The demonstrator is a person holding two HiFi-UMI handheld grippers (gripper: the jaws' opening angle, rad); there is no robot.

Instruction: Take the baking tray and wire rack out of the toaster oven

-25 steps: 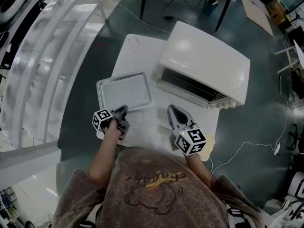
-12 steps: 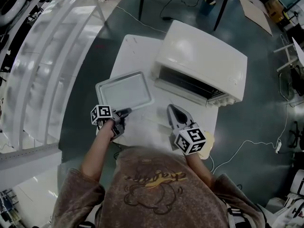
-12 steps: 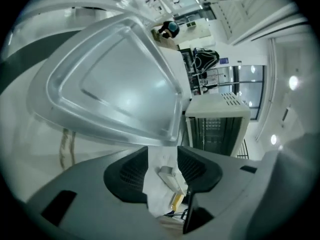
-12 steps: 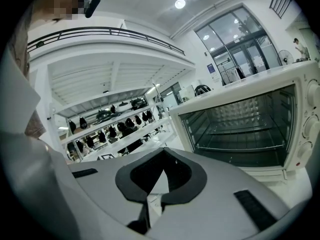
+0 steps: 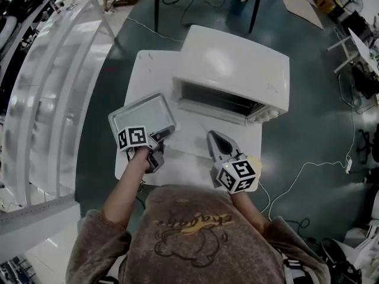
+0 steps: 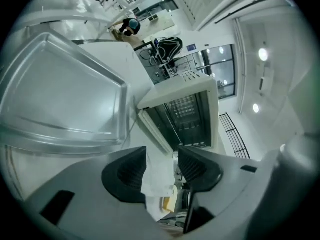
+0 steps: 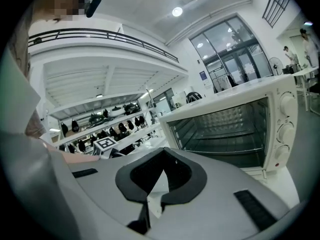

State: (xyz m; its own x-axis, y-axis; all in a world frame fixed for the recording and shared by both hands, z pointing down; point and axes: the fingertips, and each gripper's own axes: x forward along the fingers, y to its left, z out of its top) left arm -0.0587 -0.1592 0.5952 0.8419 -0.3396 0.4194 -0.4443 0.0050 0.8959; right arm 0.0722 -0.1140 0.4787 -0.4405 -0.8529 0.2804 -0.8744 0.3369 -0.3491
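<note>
The white toaster oven (image 5: 237, 70) stands at the back of the white table (image 5: 189, 158), its door folded down toward me. In the right gripper view the oven (image 7: 225, 114) shows a wire rack (image 7: 230, 151) across its cavity. The metal baking tray (image 5: 139, 114) lies on the table left of the oven. My left gripper (image 5: 161, 138) hovers at the tray's near right corner. It is open, its jaws have just been opening a little, and nothing is between them (image 6: 161, 156). The tray (image 6: 55, 94) fills that view's upper left. My right gripper (image 5: 212, 138) is shut and empty before the oven door (image 7: 162, 156).
A pale round object (image 5: 259, 169) sits at the table's near right corner beside the right marker cube. White shelving (image 5: 53, 70) runs along the left. Black table legs (image 5: 157, 5) stand behind the oven, and a cable (image 5: 308, 170) trails on the floor at right.
My left gripper has lifted off the table by the tray's near edge and rolled, so its marker cube now overlaps the tray's front rim. The right gripper has shifted only slightly.
</note>
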